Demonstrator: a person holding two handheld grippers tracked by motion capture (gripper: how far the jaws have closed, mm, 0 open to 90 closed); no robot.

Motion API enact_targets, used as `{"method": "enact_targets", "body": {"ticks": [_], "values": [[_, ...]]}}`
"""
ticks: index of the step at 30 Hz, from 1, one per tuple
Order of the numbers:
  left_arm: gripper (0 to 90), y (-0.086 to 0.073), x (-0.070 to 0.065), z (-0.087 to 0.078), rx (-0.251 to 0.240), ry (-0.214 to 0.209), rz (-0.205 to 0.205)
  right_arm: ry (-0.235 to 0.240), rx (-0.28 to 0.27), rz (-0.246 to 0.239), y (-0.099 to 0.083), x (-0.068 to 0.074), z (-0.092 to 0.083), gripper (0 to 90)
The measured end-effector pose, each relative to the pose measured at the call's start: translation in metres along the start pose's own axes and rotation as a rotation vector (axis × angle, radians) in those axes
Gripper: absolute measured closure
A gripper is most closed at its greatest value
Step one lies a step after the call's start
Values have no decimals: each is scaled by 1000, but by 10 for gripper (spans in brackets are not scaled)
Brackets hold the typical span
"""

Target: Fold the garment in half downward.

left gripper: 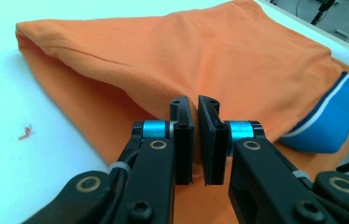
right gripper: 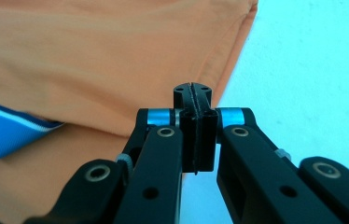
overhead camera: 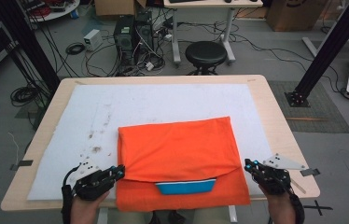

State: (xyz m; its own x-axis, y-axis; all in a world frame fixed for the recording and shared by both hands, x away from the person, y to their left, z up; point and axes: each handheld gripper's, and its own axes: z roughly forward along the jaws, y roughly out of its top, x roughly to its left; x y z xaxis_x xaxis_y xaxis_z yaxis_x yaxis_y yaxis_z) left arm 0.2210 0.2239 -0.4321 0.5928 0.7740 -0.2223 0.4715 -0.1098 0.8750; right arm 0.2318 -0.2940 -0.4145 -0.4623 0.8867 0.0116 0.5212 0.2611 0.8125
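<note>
Left gripper [overhead camera: 119,171]: lower left of the high view, held in a hand [overhead camera: 85,207] coming up from the bottom edge. Jaws nearly together with just a thin slit between, tips right at the left edge of the shirt where the folded-over layer meets the bottom one. Can't tell if any cloth is actually nipped in there.

Right gripper [overhead camera: 248,164]: lower right, grey three-cornered plate [overhead camera: 282,162] on top. Jaws pressed flat together, nothing visibly between them, tips just beside the shirt's right edge and over the white mat.

Orange shirt [overhead camera: 177,149]: lying on the near half of the mat, between both grippers. Folded, so a rough rectangle with the long axis running left to right across the table. Top layer folded toward the near side, its lower edge sagging in a shallow curve.

Blue collar [overhead camera: 185,187]: peeking out under that curve near the front edge, white stripe along it, so neck end points toward the person. Front hem of the cloth hangs a bit past the table edge.

White mat [overhead camera: 163,100]: covers most of the wooden table [overhead camera: 275,116]; some dark specks [overhead camera: 95,149] on its left part.

Background: black stool [overhead camera: 205,53], computer towers [overhead camera: 133,35] and loose cables on the floor beyond the far edge.
</note>
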Motion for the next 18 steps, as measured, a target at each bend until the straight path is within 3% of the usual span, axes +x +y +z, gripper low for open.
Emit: {"method": "enact_targets", "body": {"ticks": [4, 7, 9, 11, 13, 15, 18], "values": [[840, -4, 2, 6, 12, 5, -4, 10, 10, 14, -2, -3, 8, 876], [840, -4, 6, 9, 15, 11, -16, 29, 56, 23, -1, 2, 28, 699], [840, -3, 7, 10, 15, 12, -19, 13, 102, 11, -1, 7, 44, 651], [841, -2, 8, 11, 14, 13, -19, -6, 133, -1, -1, 11, 54, 661], [841, -2, 8, 11, 13, 10, -18, -36, 137, -22, -1, 14, 57, 755], [842, -3, 8, 11, 11, 6, -22, -41, 148, -49, 0, 14, 57, 836], [843, -5, 9, 11, 9, 2, -33, -28, 161, -81, 2, 14, 55, 860]]}}
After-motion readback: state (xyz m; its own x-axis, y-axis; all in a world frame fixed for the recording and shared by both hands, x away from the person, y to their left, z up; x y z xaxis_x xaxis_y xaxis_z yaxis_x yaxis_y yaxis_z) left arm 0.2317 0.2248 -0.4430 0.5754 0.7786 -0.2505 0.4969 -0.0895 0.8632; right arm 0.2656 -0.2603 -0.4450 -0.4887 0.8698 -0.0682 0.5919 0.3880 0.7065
